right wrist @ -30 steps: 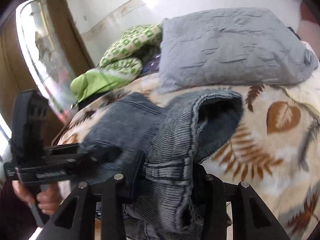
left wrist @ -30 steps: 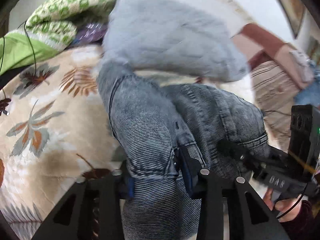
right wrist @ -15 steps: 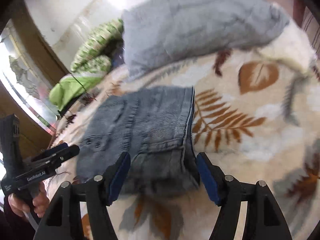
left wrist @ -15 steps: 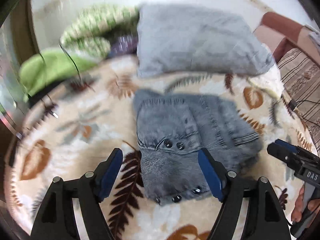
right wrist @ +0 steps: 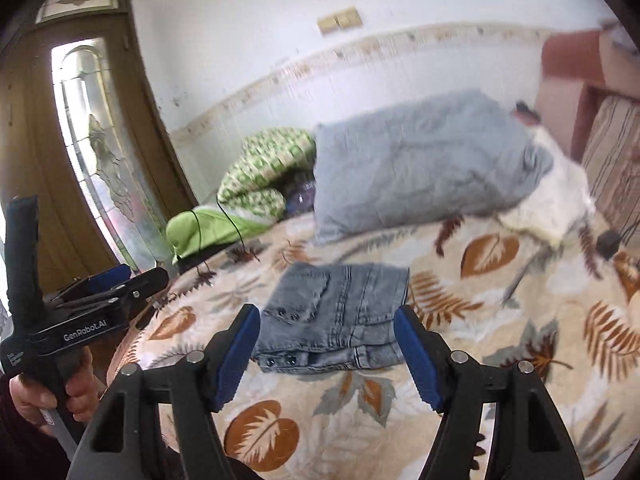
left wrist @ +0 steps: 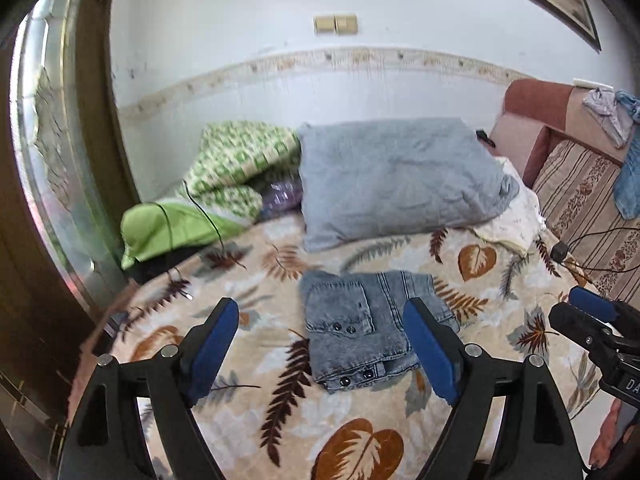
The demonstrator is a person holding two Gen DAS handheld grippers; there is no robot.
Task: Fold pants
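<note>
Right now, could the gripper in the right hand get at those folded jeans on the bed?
Probably yes. The folded jeans lie flat on the leaf-print blanket, straight ahead of the right gripper; its jaws are apart with nothing between them, and nothing blocks the way.

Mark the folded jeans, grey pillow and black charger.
folded jeans [left wrist: 368,320], left wrist view, top denim layer
grey pillow [left wrist: 396,176], left wrist view, middle of cover
black charger [left wrist: 559,251], left wrist view, plug body

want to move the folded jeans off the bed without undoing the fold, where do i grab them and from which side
Probably the near edge of the folded jeans, the thick stacked end with the snap buttons. Come in low from the front with the open left hand-held gripper, whose jaws are opening with nothing between them, and pinch all layers together. Far edge lies near the grey pillow.
</note>
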